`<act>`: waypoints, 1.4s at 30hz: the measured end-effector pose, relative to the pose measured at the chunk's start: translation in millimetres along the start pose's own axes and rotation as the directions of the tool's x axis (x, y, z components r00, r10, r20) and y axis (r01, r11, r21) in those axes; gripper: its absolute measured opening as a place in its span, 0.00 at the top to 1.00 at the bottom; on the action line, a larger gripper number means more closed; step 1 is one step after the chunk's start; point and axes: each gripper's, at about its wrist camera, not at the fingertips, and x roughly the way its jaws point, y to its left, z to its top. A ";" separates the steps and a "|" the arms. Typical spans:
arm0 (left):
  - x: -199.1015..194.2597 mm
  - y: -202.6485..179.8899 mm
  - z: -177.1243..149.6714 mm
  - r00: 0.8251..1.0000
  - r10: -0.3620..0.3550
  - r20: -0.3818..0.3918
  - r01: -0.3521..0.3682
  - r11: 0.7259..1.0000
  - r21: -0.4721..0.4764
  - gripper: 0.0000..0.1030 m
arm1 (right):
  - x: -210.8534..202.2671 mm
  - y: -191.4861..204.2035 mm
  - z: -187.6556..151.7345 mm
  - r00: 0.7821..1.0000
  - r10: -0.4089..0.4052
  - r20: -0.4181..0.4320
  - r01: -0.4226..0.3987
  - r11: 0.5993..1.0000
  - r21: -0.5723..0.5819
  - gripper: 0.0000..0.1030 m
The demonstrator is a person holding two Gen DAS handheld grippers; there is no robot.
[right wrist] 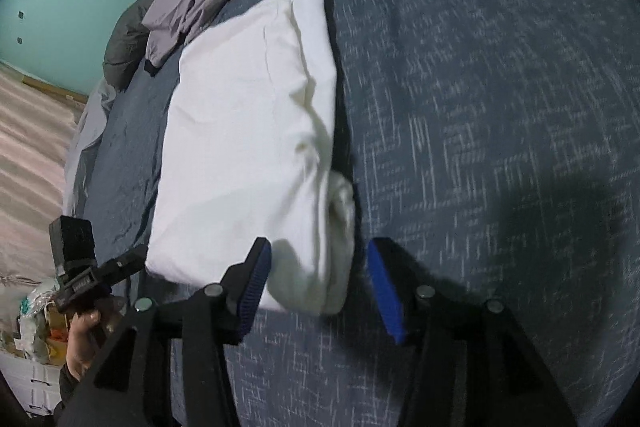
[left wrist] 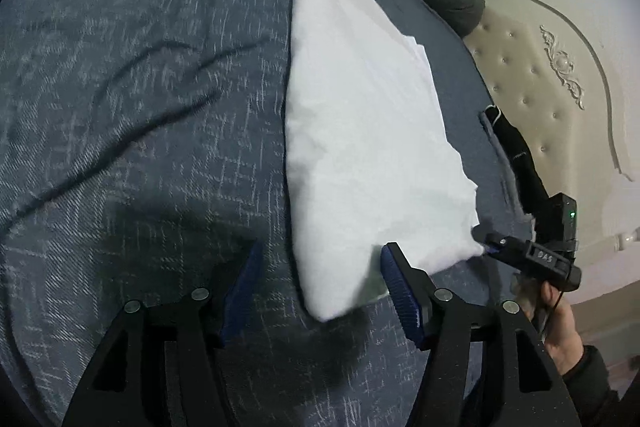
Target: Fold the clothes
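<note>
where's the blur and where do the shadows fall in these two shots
Left wrist view: the blue bedspread smears on its left side, and a dark shadow lies under the open left hand-held gripper; the white folded garment looks overexposed. Right wrist view: the bedspread streaks at right, with a broad shadow beside the open right hand-held gripper; fisheye bends the edges.

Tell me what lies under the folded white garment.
The white garment rests on the blue patterned bedspread, which shows all around it. Whatever sits directly beneath its folds is covered. Both grippers hover open at its near end.
</note>
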 end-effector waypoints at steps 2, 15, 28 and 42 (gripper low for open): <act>2.3 -0.1 -2.7 1.000 -0.007 -0.004 0.007 1.000 -0.009 0.35 | 2.0 1.9 -3.5 1.000 0.001 -0.009 -0.001 1.000 -0.003 0.50; 18.6 -11.4 -4.8 0.998 -0.057 0.009 0.057 0.998 -0.029 0.42 | 6.0 -11.9 -11.2 0.997 0.074 0.004 -0.074 0.994 0.086 0.60; 26.9 -13.8 -1.3 0.997 -0.081 0.004 0.081 0.996 -0.032 0.47 | 19.7 -8.7 -8.1 0.995 0.097 -0.006 -0.096 0.994 0.053 0.74; 5.5 -49.8 5.3 0.995 -0.056 0.082 0.047 0.994 0.101 0.66 | -7.3 31.1 1.3 0.985 0.157 0.066 -0.152 0.986 -0.072 0.92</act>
